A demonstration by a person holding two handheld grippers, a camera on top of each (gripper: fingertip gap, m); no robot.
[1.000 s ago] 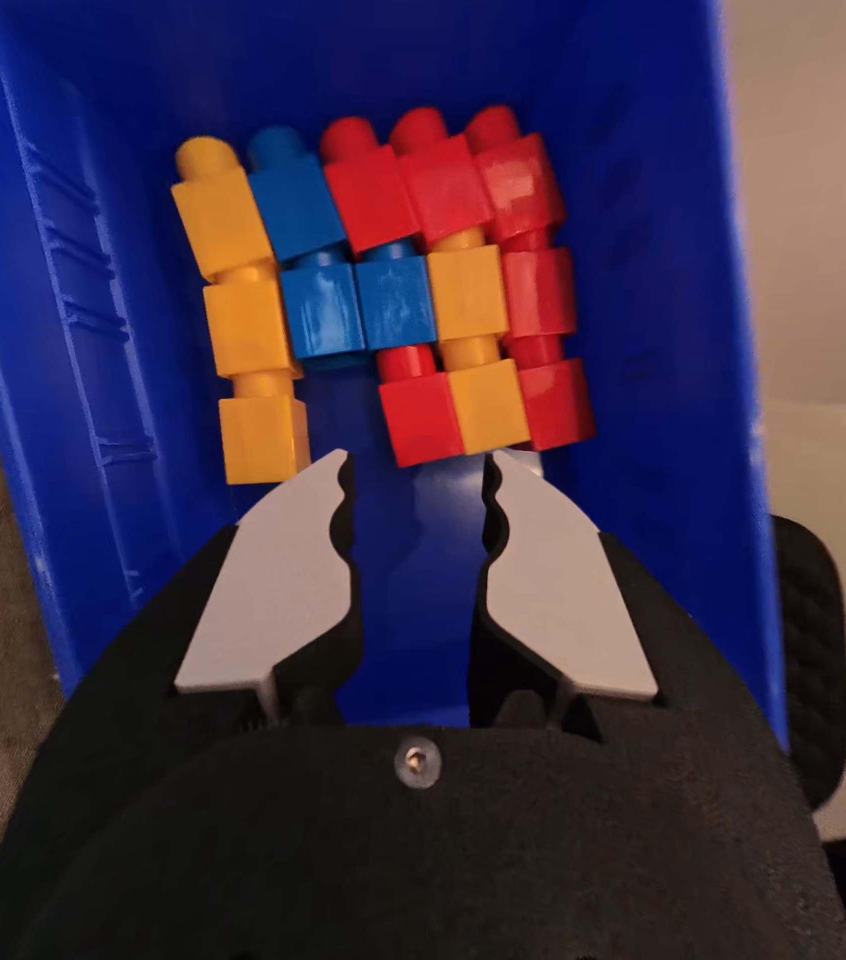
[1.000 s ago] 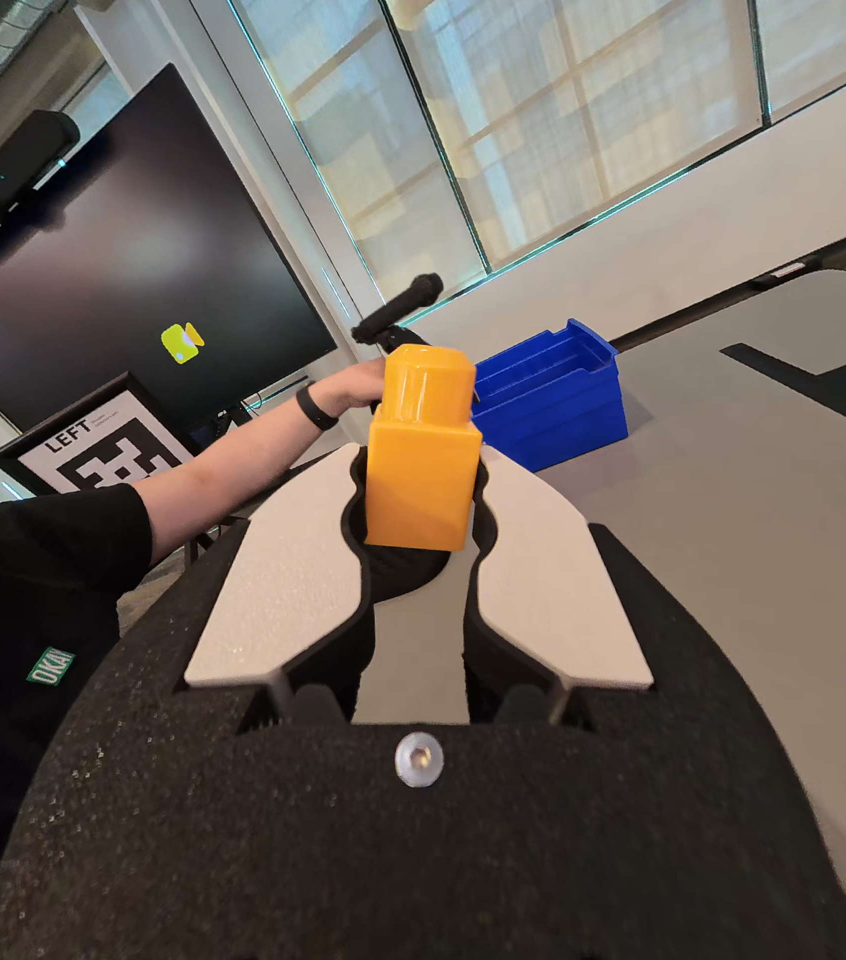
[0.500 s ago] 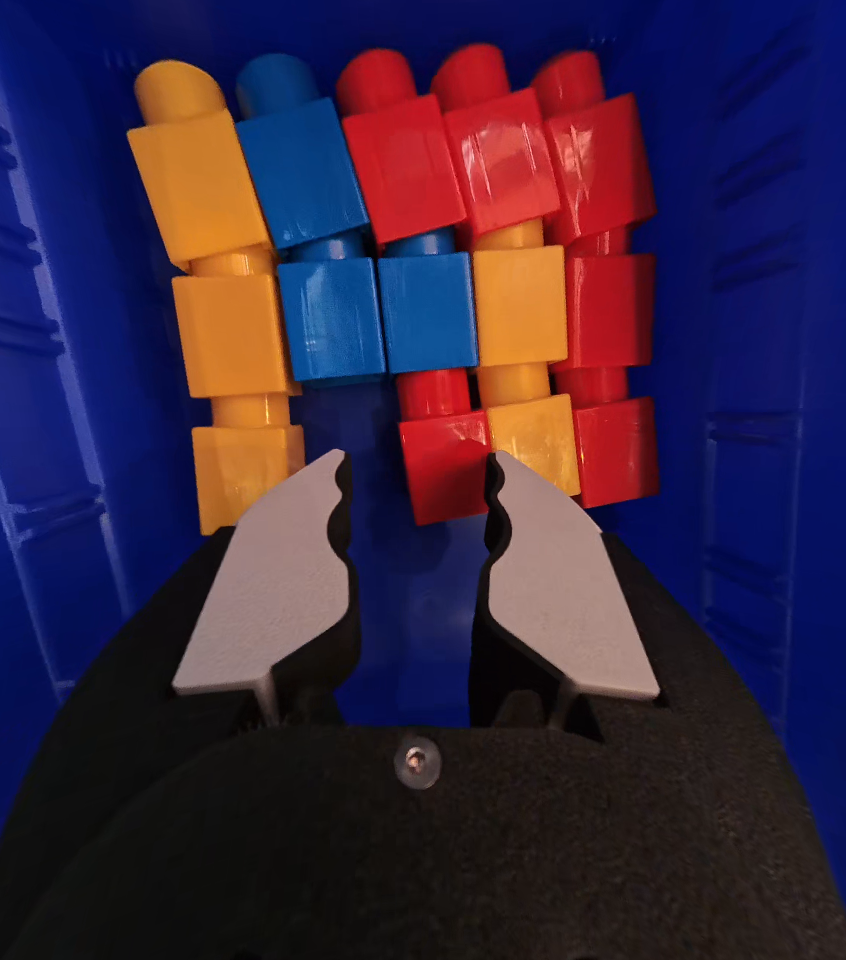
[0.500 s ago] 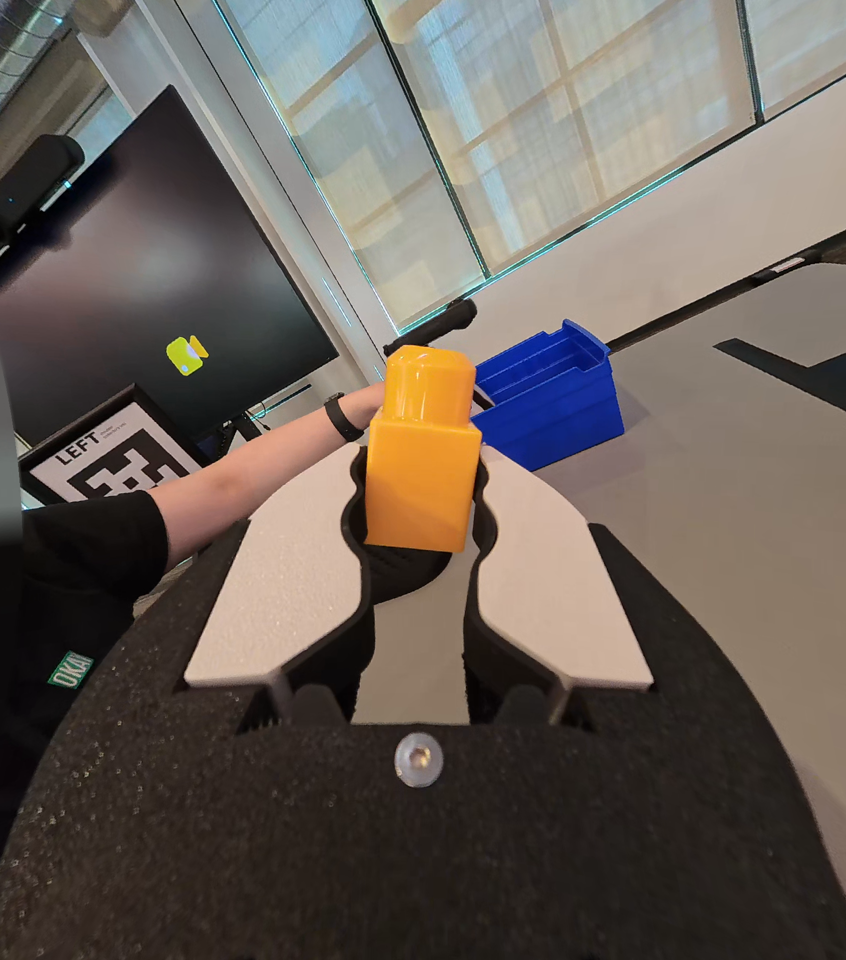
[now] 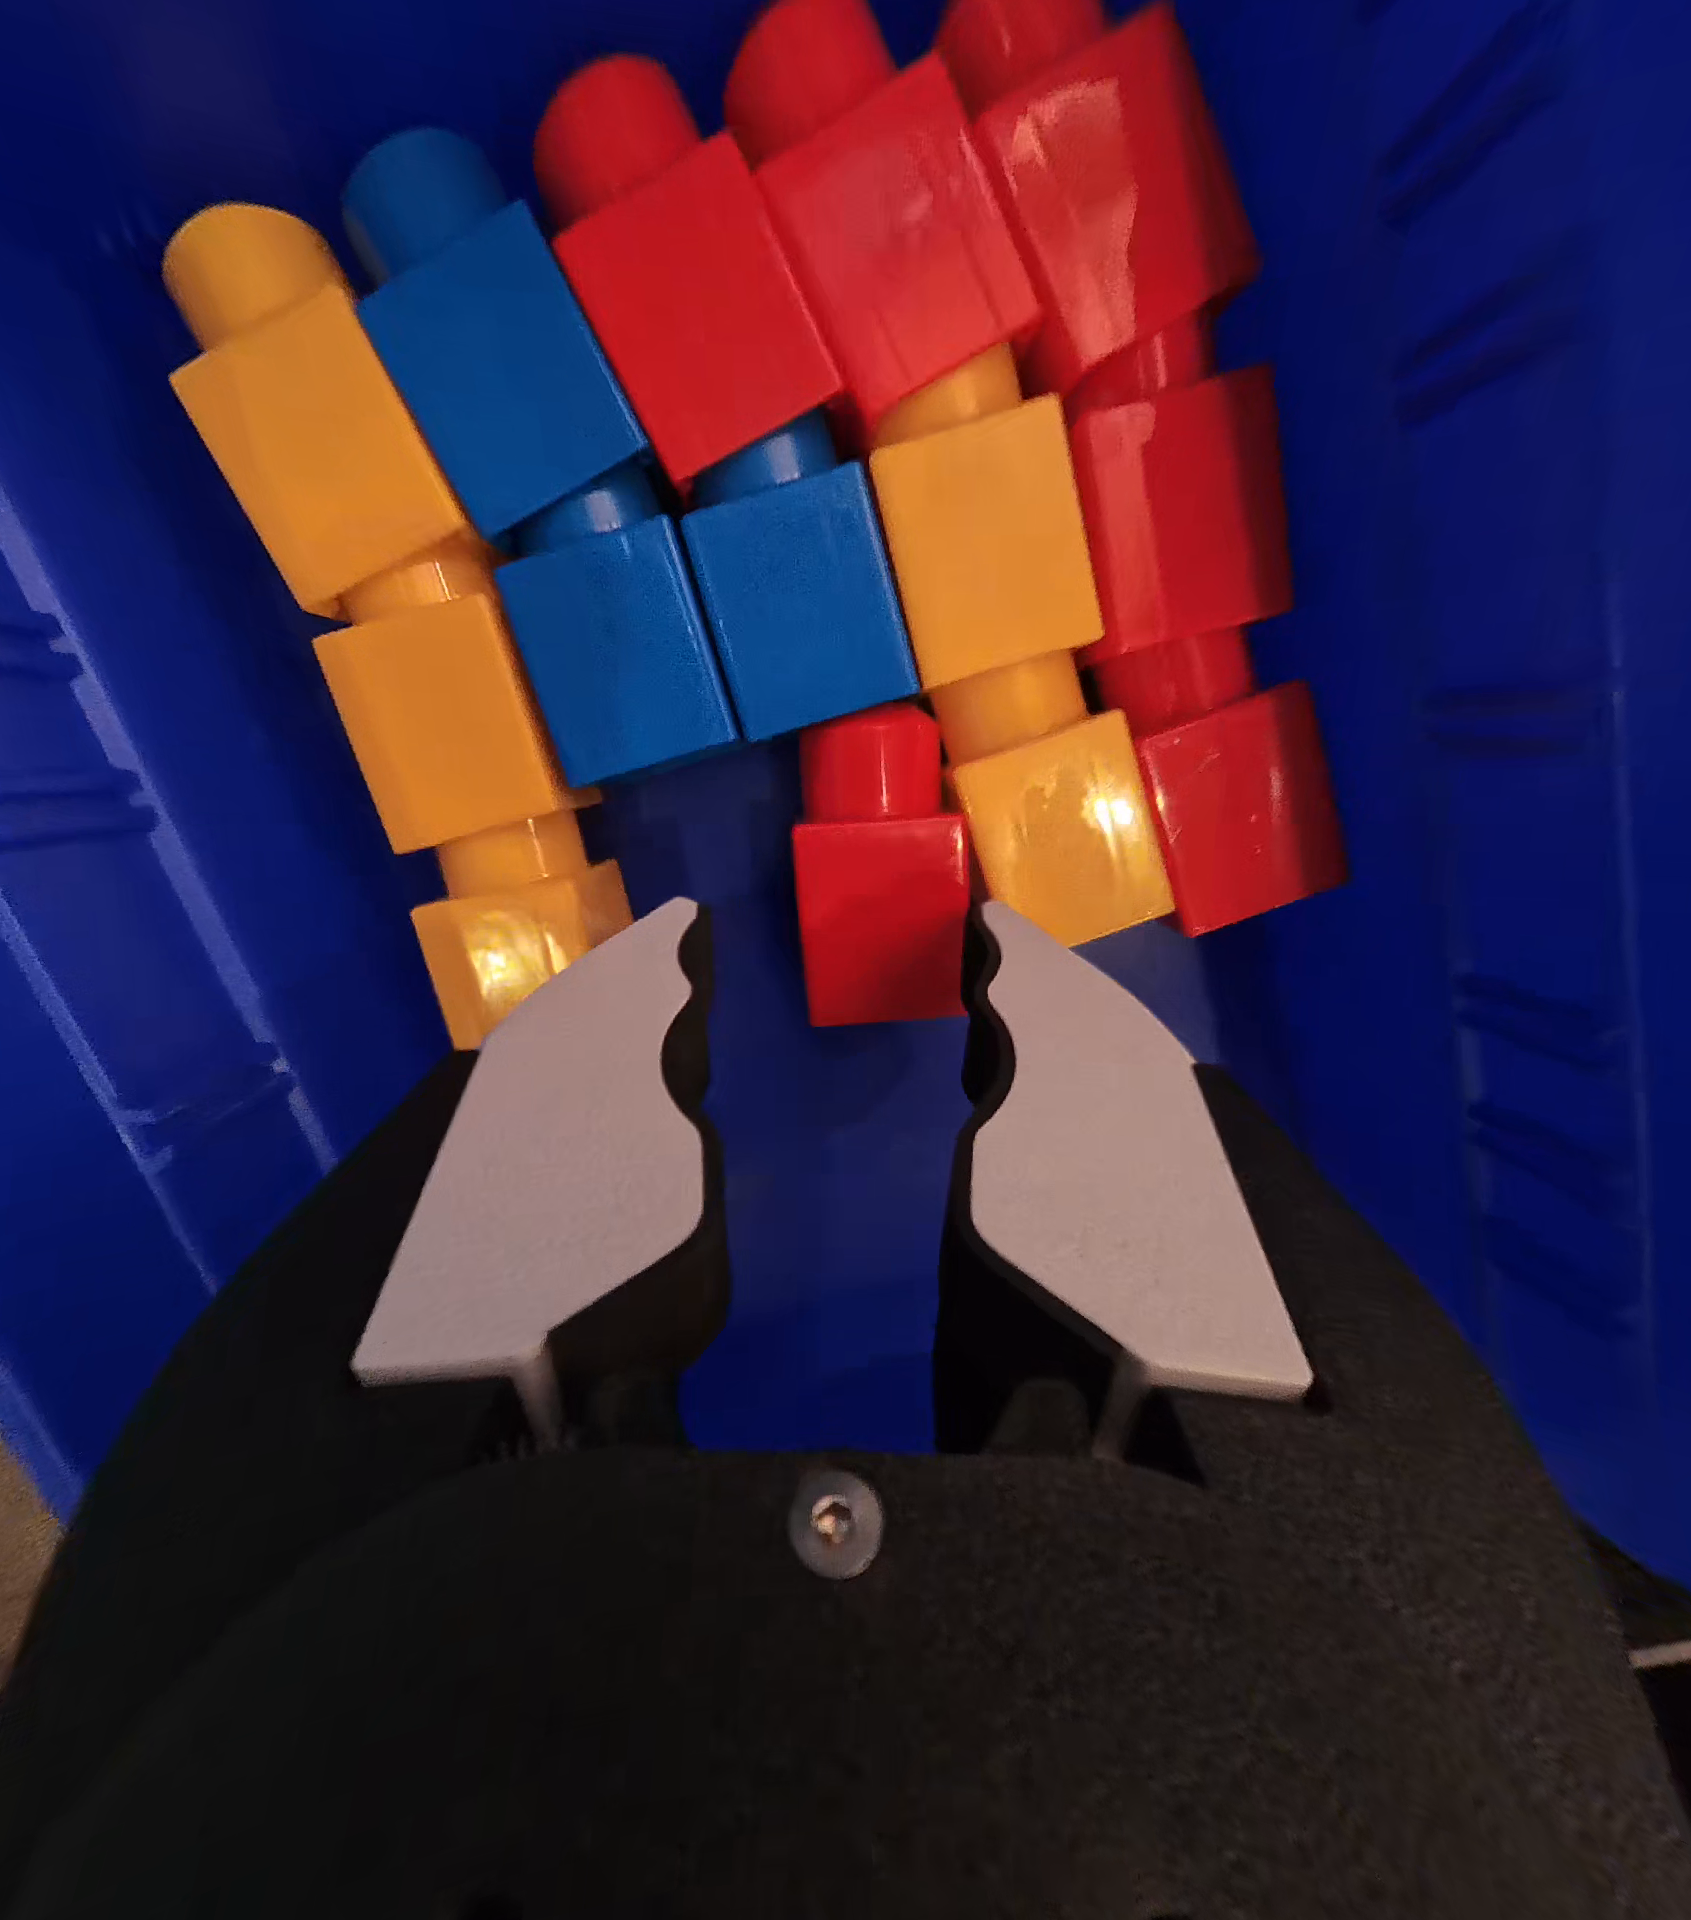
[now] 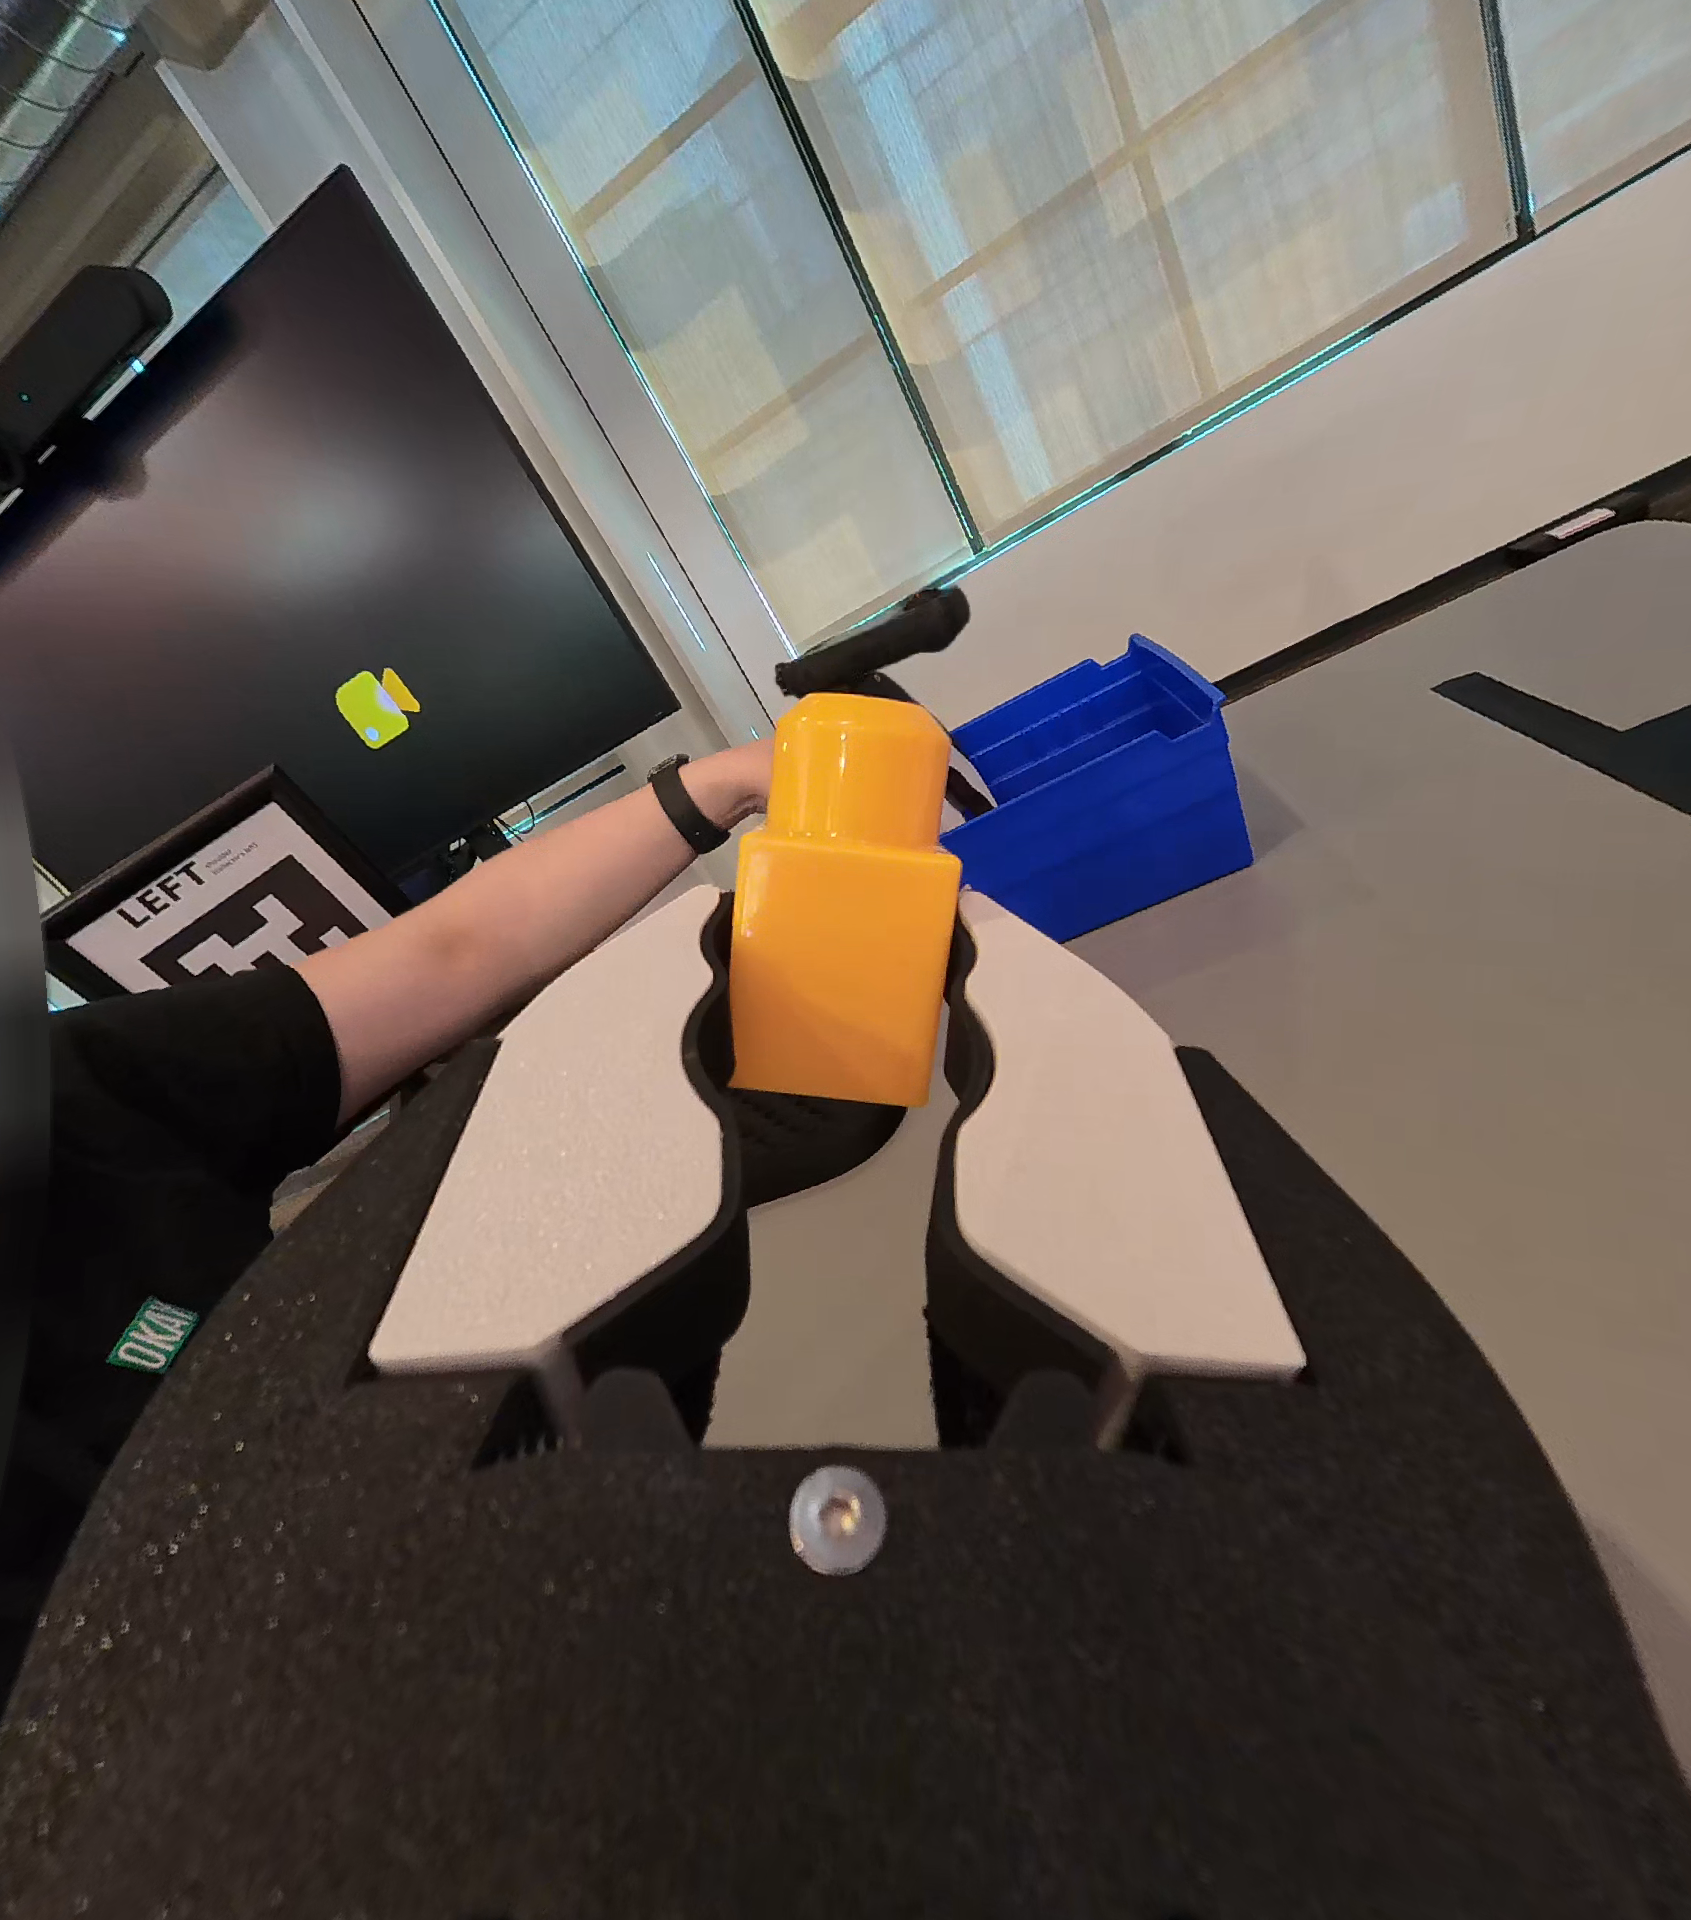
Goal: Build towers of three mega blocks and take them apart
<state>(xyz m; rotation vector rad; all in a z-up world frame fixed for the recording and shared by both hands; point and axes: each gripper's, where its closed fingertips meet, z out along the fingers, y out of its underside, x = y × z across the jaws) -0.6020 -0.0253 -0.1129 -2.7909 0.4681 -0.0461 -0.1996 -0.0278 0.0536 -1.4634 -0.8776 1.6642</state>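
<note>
Stretching across the right wrist view is a grey table [image 6: 1443, 1039], with tall windows [image 6: 1080, 260] running behind it and a large dark screen [image 6: 301, 582] standing at the left. A framed board with a black-and-white pattern [image 6: 217, 914] is leaning below the screen. A blue bin [image 6: 1111, 821] is sitting on the table, and a person's bare forearm [image 6: 508, 925], wearing a dark wristband, is reaching toward it.

Inside the bin [image 5: 93, 831], seen from the left wrist view, five stacks of mega blocks are lying side by side. A three-block yellow tower [image 5: 425, 644] is lying at the left, then a two-block blue stack [image 5: 550, 520], then a red-blue-red tower [image 5: 799, 613], then a red-yellow-yellow tower [image 5: 986, 540], and a three-block red tower [image 5: 1173, 520] at the right. That is making fourteen blocks in the bin: six red, five yellow, three blue.

The left gripper [image 5: 836, 935] is hovering inside the bin with its fingers spread and holding nothing; its left tip is overlapping the yellow tower's nearest block, and its right fingertip is sitting just beside the lowest red block of the middle tower.

The right gripper [image 6: 836, 935] is pinching a single yellow block [image 6: 841, 956] upright above the table, stud pointing up.
</note>
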